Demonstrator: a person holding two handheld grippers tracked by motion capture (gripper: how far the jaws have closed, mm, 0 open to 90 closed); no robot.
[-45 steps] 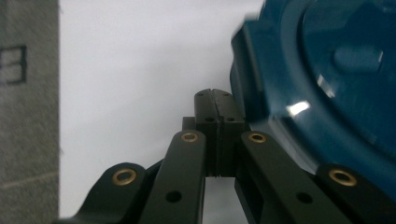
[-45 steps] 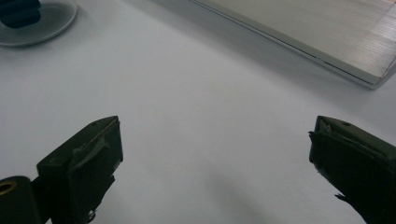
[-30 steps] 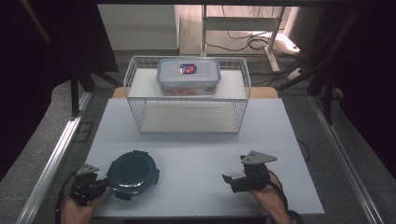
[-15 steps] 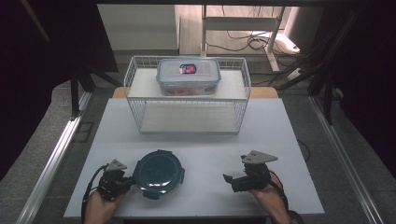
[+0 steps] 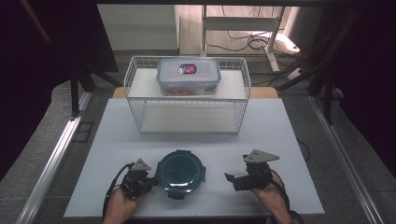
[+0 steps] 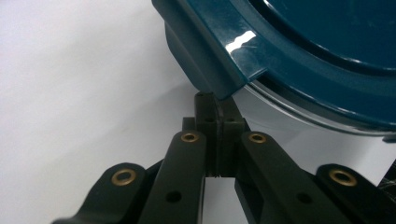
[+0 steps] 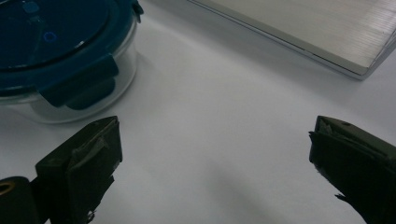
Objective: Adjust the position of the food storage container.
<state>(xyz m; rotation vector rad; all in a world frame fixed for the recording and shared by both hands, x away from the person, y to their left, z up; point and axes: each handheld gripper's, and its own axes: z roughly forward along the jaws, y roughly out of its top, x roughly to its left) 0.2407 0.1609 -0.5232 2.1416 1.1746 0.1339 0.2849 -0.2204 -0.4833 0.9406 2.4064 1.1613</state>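
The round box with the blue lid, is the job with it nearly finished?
Not yet. The round box sits at the table's front, lid clipped on. The left gripper, jaws shut, rests against a lid clip. The right gripper hangs open beside it, touching nothing. Gripping or opening it probably remains.

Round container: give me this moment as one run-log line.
round container: lid on, table front centre | left tongs: shut, tips at its lid latch | right tongs: open, empty, beside it

White table — carries wire basket at back, round teal-lidded glass container near front edge.
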